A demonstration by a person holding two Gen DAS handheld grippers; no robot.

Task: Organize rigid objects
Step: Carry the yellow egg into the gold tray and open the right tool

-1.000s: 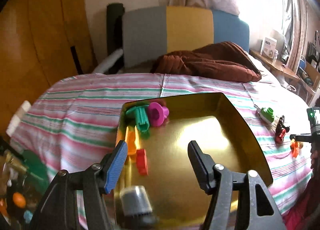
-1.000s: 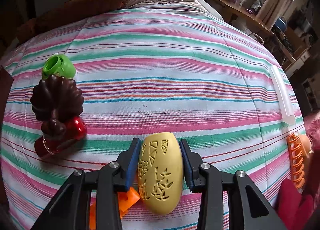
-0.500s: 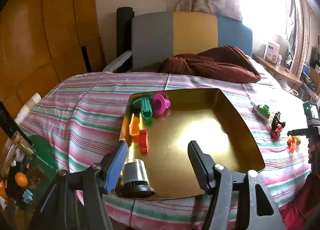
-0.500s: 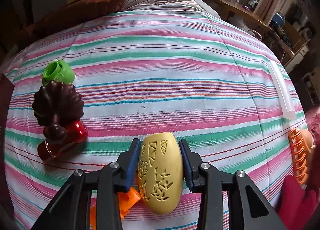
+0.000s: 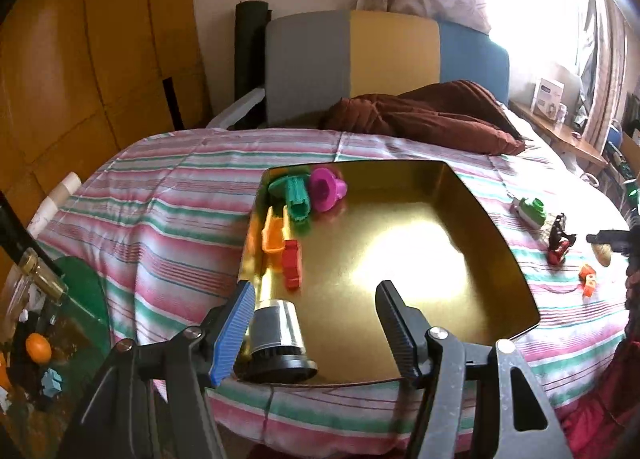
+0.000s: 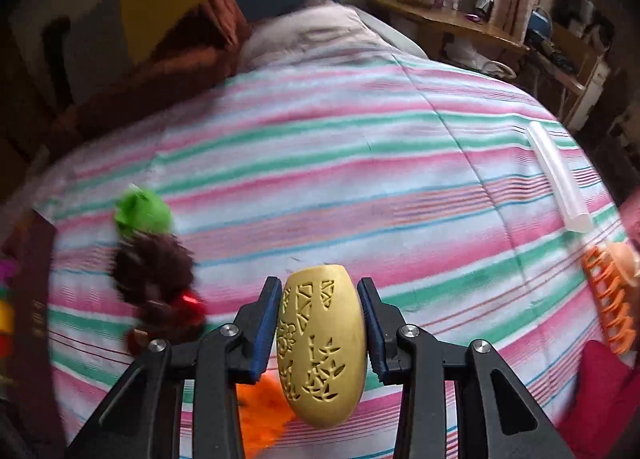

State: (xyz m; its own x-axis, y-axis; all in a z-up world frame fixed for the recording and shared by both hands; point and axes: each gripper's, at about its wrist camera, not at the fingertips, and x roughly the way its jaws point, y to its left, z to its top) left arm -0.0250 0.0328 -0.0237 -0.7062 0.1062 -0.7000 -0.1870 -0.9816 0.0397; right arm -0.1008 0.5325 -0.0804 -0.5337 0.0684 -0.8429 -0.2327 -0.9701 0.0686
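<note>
The right gripper clamps the yellow egg-shaped piece just above the striped bedspread; the blurred view suggests motion. It should carry it level leftward to the gold tray and release low. The left gripper hangs released over the tray's near edge.

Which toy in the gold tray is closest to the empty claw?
The silver and black cone-shaped piece, right beside the left claw at the gold tray's near corner. The red, orange, green and pink pieces lie farther back.
</note>
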